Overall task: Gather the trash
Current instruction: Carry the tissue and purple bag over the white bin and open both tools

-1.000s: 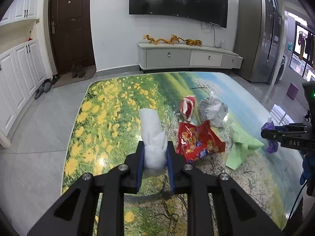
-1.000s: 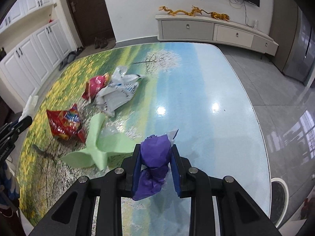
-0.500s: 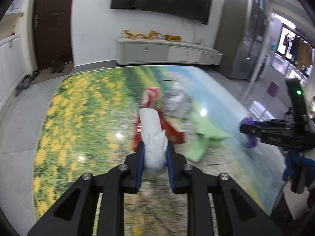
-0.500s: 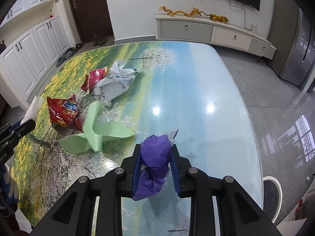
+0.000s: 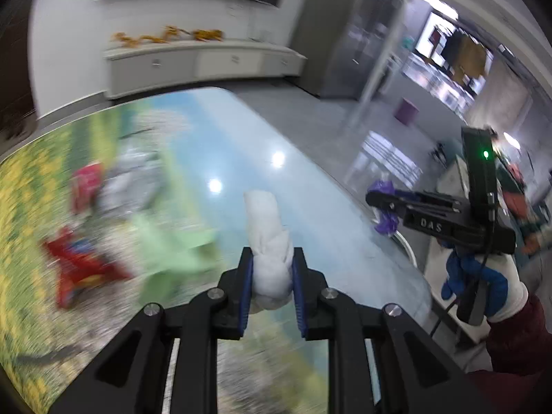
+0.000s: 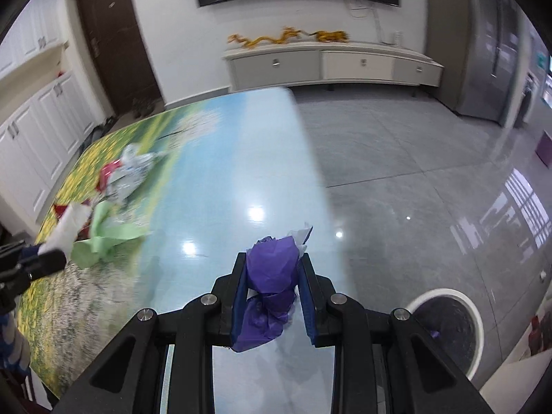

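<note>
A: Left gripper (image 5: 270,274)?
B: Pinching a white tissue wad (image 5: 267,238), carrying it above the table (image 5: 310,207).
A: Right gripper (image 6: 272,283)?
B: Squeezing a purple wrapper (image 6: 272,269) at the table's right edge, near the floor bin (image 6: 445,324). Green paper (image 6: 103,238) and red packets (image 5: 79,269) are lying far left.

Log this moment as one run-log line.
left gripper: shut on white wad | right gripper: shut on purple wrapper | bin: right of table | wrappers: on table
</note>
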Motion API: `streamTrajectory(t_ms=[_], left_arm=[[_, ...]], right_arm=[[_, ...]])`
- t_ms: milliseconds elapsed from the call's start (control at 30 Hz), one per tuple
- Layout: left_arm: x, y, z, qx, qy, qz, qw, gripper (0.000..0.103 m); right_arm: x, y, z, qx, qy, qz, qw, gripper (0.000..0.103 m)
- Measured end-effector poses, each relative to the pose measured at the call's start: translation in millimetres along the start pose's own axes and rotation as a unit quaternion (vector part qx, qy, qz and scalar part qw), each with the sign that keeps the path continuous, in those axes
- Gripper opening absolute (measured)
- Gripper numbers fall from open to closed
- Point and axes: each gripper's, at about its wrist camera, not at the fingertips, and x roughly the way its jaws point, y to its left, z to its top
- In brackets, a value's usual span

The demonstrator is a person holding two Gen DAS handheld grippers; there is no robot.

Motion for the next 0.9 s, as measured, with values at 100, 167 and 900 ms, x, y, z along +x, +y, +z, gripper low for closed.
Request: streamTrajectory(t_ms=[100, 167, 900], left_arm=[[29, -43, 19, 0.04, 0.029, -0.031, 0.9983, 0.02], [48, -70, 30, 0.066, 0.045, -0.046, 0.9958, 0.02], [294, -262, 79, 0.069, 0.223, -0.163, 0.9585, 0.061]], right_arm=[[-9, -45, -8, 0.032, -0.009, -0.022, 0.999, 0.026], [-12, -78, -17, 0.053, -0.008, -0.045, 0.998, 0.026], [13, -277, -101, 0.213, 0.077, -0.165, 0.96, 0.047]])
